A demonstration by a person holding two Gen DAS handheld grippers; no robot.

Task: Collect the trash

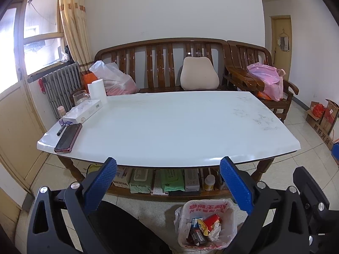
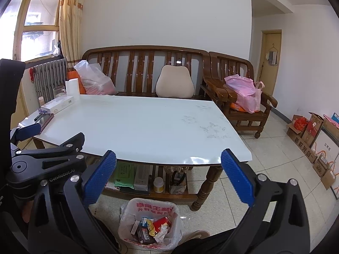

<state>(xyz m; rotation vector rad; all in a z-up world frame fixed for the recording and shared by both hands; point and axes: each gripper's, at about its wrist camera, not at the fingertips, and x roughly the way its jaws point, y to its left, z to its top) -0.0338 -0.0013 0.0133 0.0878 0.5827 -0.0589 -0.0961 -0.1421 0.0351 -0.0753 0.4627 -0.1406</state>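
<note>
Both grippers hovering wide apart, holding nothing: left gripper (image 1: 168,167), right gripper (image 2: 168,159). Trash bin (image 2: 151,224) sitting on floor below, between both, holding crumpled wrappers. Table (image 1: 169,127) lying ahead, showing no loose trash. Neither gripper looking clearly nearer.

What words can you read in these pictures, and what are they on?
"Baby Wipes": pale green pack under the table.
"GenRobot.AI": left gripper, seen from the right camera.
"NEXHA", perhaps; partly hidden: box beside the wipes.
Red print on the bin bag: mirrored, unreadable.
Cardboard boxes: upside down, unreadable.
</note>
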